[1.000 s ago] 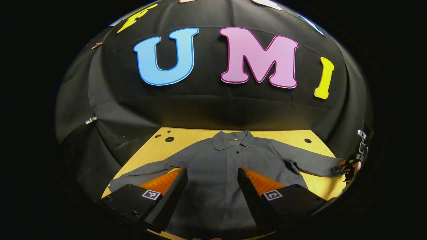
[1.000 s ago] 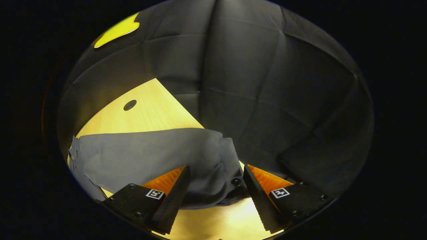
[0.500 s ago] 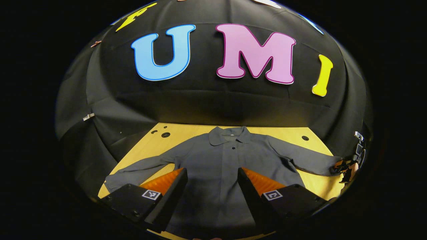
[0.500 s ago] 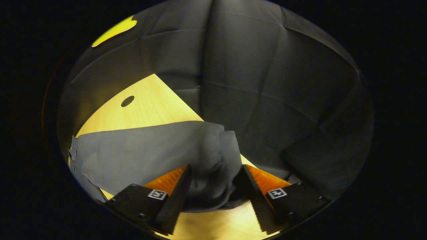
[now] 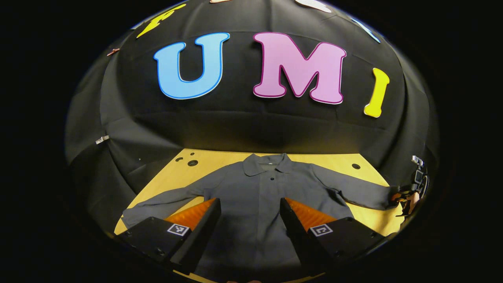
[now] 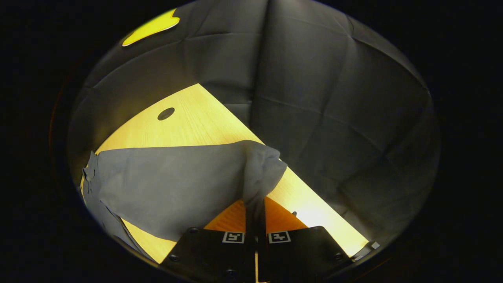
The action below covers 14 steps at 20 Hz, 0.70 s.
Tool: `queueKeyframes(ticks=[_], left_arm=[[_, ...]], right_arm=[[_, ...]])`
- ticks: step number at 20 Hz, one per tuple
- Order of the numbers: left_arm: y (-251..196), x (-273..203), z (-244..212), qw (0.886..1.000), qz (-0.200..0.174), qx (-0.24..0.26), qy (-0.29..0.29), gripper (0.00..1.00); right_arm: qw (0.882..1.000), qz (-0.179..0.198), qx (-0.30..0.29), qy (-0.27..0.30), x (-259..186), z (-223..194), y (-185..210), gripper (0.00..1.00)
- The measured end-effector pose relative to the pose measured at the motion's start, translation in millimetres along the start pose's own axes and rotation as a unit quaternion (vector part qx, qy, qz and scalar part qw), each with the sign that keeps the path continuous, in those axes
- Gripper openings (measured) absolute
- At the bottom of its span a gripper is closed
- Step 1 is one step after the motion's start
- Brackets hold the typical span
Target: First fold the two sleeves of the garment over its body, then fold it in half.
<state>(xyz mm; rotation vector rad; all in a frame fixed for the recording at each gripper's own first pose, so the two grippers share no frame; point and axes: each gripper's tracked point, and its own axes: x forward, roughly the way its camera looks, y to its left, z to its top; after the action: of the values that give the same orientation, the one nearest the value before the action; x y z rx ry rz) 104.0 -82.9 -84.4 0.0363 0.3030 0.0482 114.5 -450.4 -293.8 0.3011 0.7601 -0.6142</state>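
A grey collared shirt (image 5: 261, 196) lies face up on the wooden table (image 5: 220, 159), both sleeves spread outward. My left gripper (image 5: 250, 204) hovers open above the shirt's lower body, nothing between its fingers. In the right gripper view, my right gripper (image 6: 254, 206) is shut on the cuff of the grey sleeve (image 6: 173, 181), which rises bunched above the table (image 6: 196, 122). In the left gripper view the right gripper (image 5: 408, 196) appears far right at the end of that sleeve (image 5: 353, 190), held by a hand.
The table has small round holes near its far corners (image 5: 192, 162) (image 5: 355, 166) (image 6: 166, 113). Black cloth walls close in on all sides. The table's right edge (image 6: 314, 196) runs close beside the held cuff.
My right gripper closed on the sleeve cuff, which was lying loose between open fingers, and lifted it slightly. The left gripper has barely shifted.
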Motion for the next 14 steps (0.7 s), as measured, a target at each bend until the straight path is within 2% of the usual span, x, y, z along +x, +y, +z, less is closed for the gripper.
queueKeyframes(ticks=[7,11,14], left_arm=[[31.8,-13.6,-3.6,0.999,0.031,-0.019,0.004,0.95],[49.6,-26.2,-0.2,0.999,0.048,0.012,-0.012,0.95],[62.1,-35.6,-1.0,0.998,0.054,-0.004,-0.015,0.95]], right_arm=[[0.998,0.022,-0.047,-0.032,-41.3,28.1,25.0,0.07],[0.993,0.046,-0.086,-0.069,-80.6,54.2,58.3,0.07],[0.988,0.071,-0.106,-0.083,-118.4,68.8,88.6,0.07]])
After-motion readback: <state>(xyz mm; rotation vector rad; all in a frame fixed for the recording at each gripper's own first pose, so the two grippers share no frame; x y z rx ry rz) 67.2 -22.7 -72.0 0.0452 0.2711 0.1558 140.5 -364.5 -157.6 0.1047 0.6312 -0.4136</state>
